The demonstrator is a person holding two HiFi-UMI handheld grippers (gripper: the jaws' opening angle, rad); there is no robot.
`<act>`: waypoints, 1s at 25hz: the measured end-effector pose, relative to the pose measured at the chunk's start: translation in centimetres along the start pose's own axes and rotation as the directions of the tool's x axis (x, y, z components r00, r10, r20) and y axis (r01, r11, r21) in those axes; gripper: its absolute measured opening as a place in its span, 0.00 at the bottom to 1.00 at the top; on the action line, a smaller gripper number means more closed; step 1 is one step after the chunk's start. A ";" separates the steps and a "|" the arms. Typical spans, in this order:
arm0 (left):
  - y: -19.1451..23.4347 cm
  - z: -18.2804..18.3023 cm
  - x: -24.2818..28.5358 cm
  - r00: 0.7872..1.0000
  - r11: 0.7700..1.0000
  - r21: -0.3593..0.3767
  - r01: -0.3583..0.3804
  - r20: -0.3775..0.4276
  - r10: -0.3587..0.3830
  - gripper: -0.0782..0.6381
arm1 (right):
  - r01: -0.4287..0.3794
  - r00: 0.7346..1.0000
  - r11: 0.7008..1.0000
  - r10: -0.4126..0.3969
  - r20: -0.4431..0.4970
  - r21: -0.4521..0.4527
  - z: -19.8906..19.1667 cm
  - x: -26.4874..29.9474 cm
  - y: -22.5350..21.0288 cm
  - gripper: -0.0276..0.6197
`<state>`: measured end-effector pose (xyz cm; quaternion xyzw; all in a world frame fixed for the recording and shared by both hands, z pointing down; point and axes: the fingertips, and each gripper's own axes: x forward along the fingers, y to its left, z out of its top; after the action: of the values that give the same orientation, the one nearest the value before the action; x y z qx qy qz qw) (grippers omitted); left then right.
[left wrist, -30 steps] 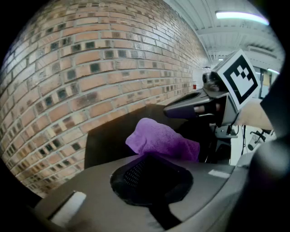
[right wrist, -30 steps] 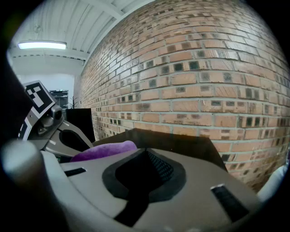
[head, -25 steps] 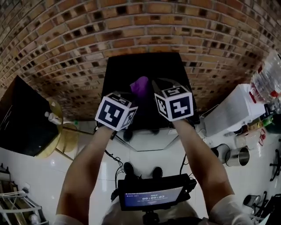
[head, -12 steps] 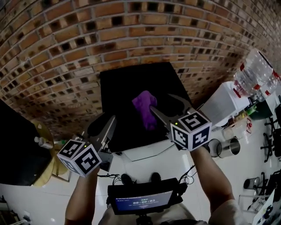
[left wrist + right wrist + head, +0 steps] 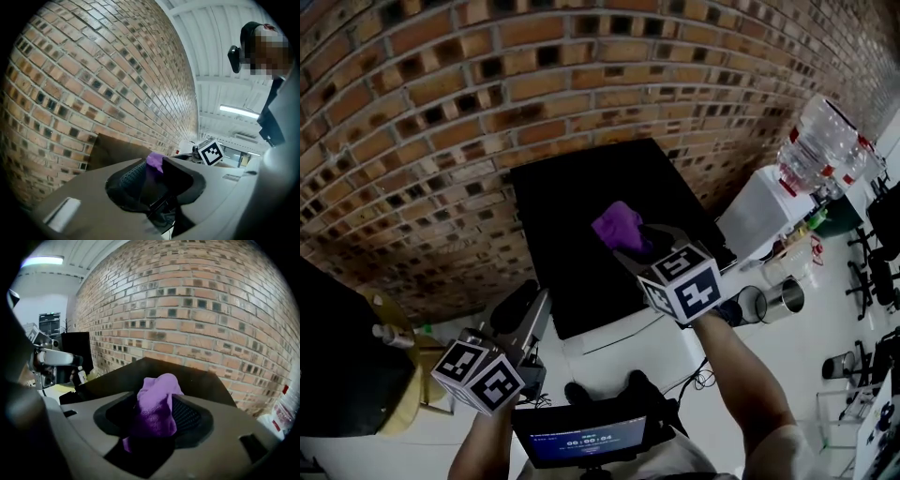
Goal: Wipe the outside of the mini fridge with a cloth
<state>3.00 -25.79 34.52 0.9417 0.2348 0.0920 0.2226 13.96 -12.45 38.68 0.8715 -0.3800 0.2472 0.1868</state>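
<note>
Likely a break-room corner: brick wall (image 5: 487,112), water dispenser (image 5: 759,214), steel pots (image 5: 783,298) on a white floor (image 5: 820,342).

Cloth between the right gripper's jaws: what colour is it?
The cloth is purple, plain with no pattern. The right gripper view shows it best.

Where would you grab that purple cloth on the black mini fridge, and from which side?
I'd grip the raised, bunched peak of the purple cloth, coming from the front of the mini fridge, angled downward. It lies crumpled, standing up from the top, so the peak offers folds to pinch. The right tool has just opened its jaws, which stand either side of it, not pressing.
</note>
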 end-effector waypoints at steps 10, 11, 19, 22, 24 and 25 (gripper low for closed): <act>-0.2 0.1 0.0 1.000 1.000 -0.004 0.005 0.031 -0.005 0.27 | -0.041 0.996 0.999 0.038 -0.085 -0.033 -0.5 1.9 0.2 0.25; -0.3 0.1 0.1 1.000 1.000 -0.002 0.004 0.031 -0.004 0.27 | -0.046 0.996 0.998 0.043 -0.082 -0.035 -0.3 1.9 0.1 0.23; -0.5 0.5 0.2 0.998 0.999 -0.001 -0.035 0.061 0.035 0.27 | -0.129 0.992 0.992 0.129 0.017 -0.002 6.3 3.3 0.3 0.21; -0.5 0.5 0.2 0.997 0.999 -0.004 -0.046 0.066 0.046 0.27 | -0.145 0.989 0.989 0.145 0.041 0.001 9.3 5.4 0.9 0.21; -0.3 0.5 0.0 0.996 0.999 -0.005 -0.052 0.069 0.052 0.27 | -0.153 0.988 0.988 0.152 0.037 0.025 10.7 7.4 1.2 0.21; -0.2 0.5 -0.1 0.996 0.998 -0.007 -0.056 0.070 0.056 0.27 | -0.155 0.988 0.987 0.154 0.031 0.037 11.2 8.5 1.4 0.21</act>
<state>3.01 -25.85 34.01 0.9500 0.2002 0.0656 0.2302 21.18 -23.92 34.68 0.8463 -0.4441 0.2562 0.1448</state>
